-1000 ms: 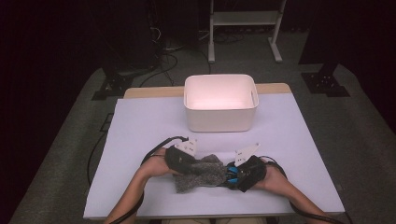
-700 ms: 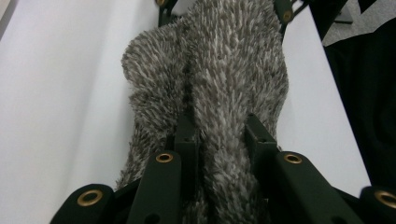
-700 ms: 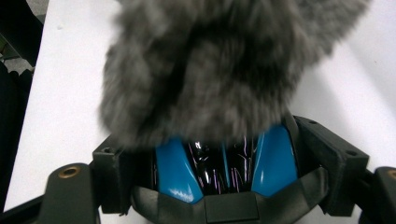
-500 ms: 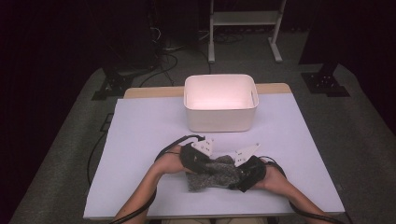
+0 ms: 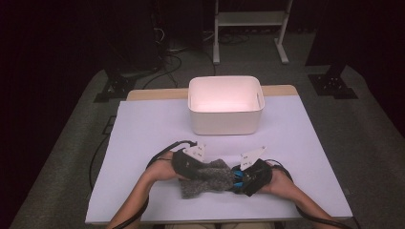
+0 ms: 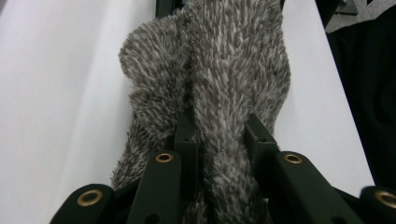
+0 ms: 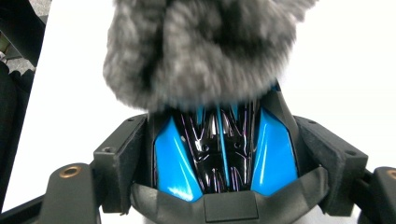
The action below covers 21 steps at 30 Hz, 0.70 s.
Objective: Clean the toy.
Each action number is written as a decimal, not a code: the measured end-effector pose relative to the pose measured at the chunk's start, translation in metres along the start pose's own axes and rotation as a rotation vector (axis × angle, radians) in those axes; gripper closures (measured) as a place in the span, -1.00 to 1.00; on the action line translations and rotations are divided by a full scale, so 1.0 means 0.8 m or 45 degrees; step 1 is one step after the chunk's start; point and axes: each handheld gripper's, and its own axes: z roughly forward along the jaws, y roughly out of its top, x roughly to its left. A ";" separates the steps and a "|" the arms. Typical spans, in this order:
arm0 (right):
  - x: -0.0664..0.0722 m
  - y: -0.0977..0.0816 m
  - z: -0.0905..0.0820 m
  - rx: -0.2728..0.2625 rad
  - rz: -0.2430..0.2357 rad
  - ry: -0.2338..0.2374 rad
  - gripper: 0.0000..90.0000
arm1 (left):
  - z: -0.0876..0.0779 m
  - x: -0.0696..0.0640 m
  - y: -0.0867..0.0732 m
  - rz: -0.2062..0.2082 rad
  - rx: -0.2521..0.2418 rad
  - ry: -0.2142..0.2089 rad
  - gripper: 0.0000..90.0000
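Grey fuzzy cloth point(image 6: 219, 93) is pinched between the narrow jaws of the left gripper point(image 6: 219, 135), while the right gripper point(image 7: 224, 154) clamps a blue-and-black object point(image 7: 219, 158) half sheathed in it; pulling the cover on probably comes next, requiring steady opposing tension.
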 end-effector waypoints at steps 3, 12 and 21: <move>0.000 0.000 0.000 -0.001 0.009 0.000 -0.50 | -0.006 -0.001 -0.011 -0.025 0.012 0.008 0.60; 0.001 0.000 -0.002 0.015 -0.001 -0.004 -0.52 | -0.015 -0.003 -0.034 -0.075 0.016 0.020 0.60; -0.003 0.003 -0.001 0.024 -0.029 0.029 -0.49 | -0.015 -0.004 -0.027 -0.057 0.001 0.005 0.60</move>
